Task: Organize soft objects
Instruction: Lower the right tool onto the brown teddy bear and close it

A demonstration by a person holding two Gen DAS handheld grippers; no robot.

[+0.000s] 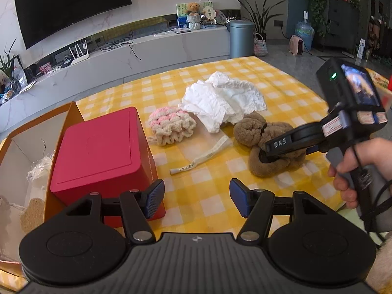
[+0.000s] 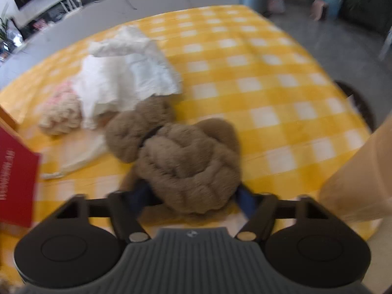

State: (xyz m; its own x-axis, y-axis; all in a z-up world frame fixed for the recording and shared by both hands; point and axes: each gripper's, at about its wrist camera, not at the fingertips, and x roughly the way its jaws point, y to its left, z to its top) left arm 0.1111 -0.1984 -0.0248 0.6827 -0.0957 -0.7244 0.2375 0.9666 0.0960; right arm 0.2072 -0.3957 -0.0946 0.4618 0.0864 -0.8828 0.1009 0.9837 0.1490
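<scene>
- My right gripper (image 2: 189,196) has its two fingers either side of the brown plush toy (image 2: 186,161), which bulges between them; from the left wrist view the tips are sunk into it, so I judge it clamped on the toy, though the right view is blurred.
- My left gripper (image 1: 196,199) hangs with its blue pads (image 1: 154,197) wide apart and nothing between them, just beside the red box (image 1: 103,152).
- Step in hand, as I judge it: picking the toy up off the yellow checked tablecloth (image 1: 281,98), where it lies.
- Next it calls for a lift and a carry left to the open cardboard box (image 1: 22,144).
- The red box stands between toy and carton; I must clear it.
- The white crumpled cloth (image 1: 225,100) touches the toy and may drag along; the pink-and-cream knit piece (image 1: 171,125) and a paper strip (image 1: 203,156) lie near.
</scene>
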